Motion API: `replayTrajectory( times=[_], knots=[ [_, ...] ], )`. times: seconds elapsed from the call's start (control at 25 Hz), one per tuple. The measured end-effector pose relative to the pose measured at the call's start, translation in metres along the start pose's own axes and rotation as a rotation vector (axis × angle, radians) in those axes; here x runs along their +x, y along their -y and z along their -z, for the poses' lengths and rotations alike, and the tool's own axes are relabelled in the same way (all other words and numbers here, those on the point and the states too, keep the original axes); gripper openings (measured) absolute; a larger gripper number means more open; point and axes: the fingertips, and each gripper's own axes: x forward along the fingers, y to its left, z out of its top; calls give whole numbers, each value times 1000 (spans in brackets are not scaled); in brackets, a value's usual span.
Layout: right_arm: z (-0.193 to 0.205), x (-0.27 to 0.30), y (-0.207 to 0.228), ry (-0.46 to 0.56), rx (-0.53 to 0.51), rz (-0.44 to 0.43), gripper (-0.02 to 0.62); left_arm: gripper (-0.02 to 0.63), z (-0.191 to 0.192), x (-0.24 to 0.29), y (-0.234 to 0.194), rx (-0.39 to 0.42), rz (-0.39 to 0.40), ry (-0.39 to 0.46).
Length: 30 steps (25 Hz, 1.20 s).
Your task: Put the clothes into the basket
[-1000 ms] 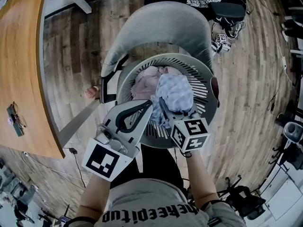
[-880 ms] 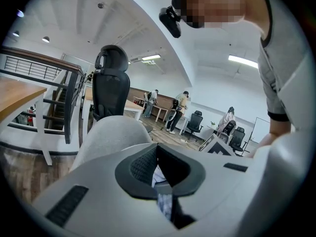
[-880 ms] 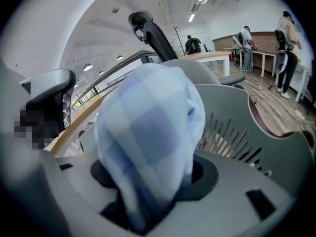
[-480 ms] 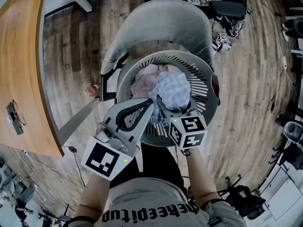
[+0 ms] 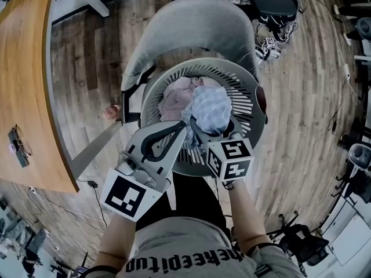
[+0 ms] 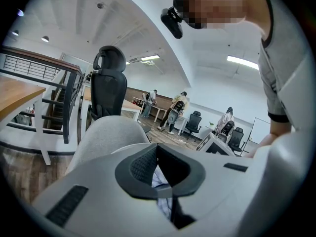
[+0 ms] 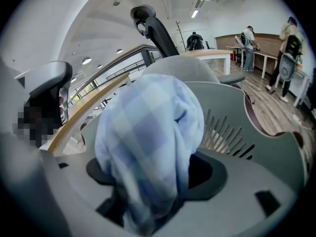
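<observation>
Over the near rim of the basket [image 5: 250, 87], the right gripper [image 5: 211, 133] has just been spreading its fingers; they stand wide, the blue checked cloth [image 5: 211, 108] slumped between them atop pink clothes [image 5: 175, 99] inside the basket. The left gripper [image 5: 184, 127] has its fingers pressed together beside that cloth.

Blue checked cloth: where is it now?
In the head view the blue checked cloth sits in the basket, right of the pink garment, between the jaws of the right gripper, which have just been opening.
</observation>
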Motion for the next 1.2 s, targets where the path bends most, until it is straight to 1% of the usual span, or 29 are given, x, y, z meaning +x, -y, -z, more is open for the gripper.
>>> replayTrajectory(
  times=[0.68,0.92,1.04,1.16,1.2],
  knots=[
    [2,-17,-5,6,58,-27,342,15,1,-9,8,6,-9,0],
    [-8,-23,-7,57,67,-12,340,15,0,-14,11,19,-15,3],
    [-11,-26,-6,78,77,0,302,14,0,-15,17,28,-4,-3],
    [-14,-33,-7,106,89,12,241,15,1,-17,20,38,9,-11],
    [-15,-35,-7,115,90,18,208,14,1,-17,21,39,12,-10]
  ],
)
